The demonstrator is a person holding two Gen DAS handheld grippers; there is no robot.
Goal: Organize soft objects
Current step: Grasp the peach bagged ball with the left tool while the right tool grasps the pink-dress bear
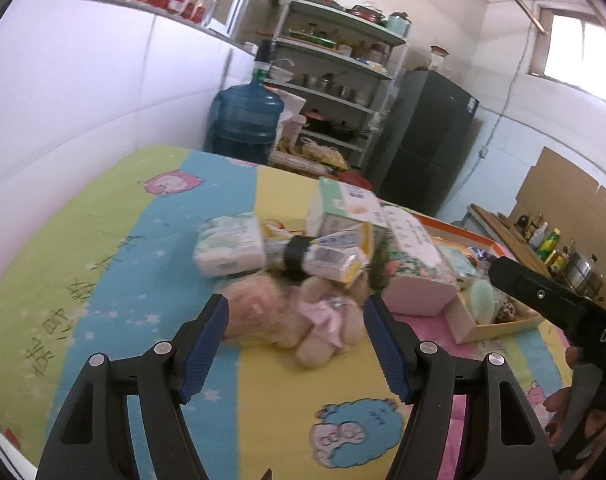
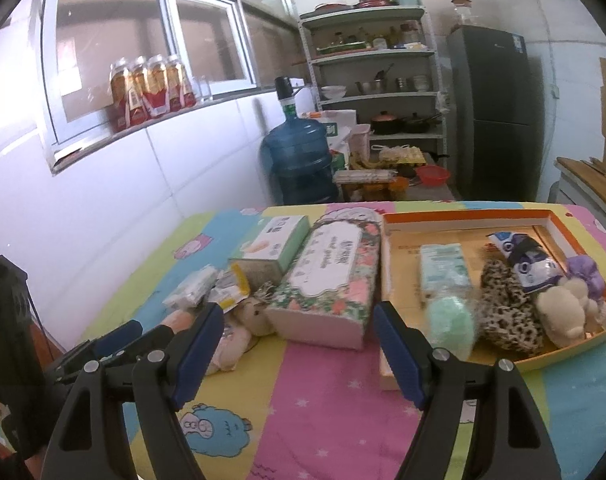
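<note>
Both grippers empty, jaws wide apart, nothing btwn them. Left gripper (image 1: 295,344) sits low centre of its view, aimed at the plush bear (image 1: 303,320) lying on the worktop (image 1: 103,240) just beyond the tips, w/ tissue packs (image 1: 231,246) stacked behind it. Right gripper (image 2: 299,352) points at the floral tissue box (image 2: 327,284), mid-frame, just left of the orange tray (image 2: 463,216). Tray at right already holds a green puff (image 2: 451,320), leopard cloth (image 2: 507,312) & other soft bits. Step looks like approach/pick of next loose item, prob. the bear; roughly half sorted. Next move needs left to go fwd & down till jaws straddle the bear's body, then close gently since plush squashes and may slip.
</note>
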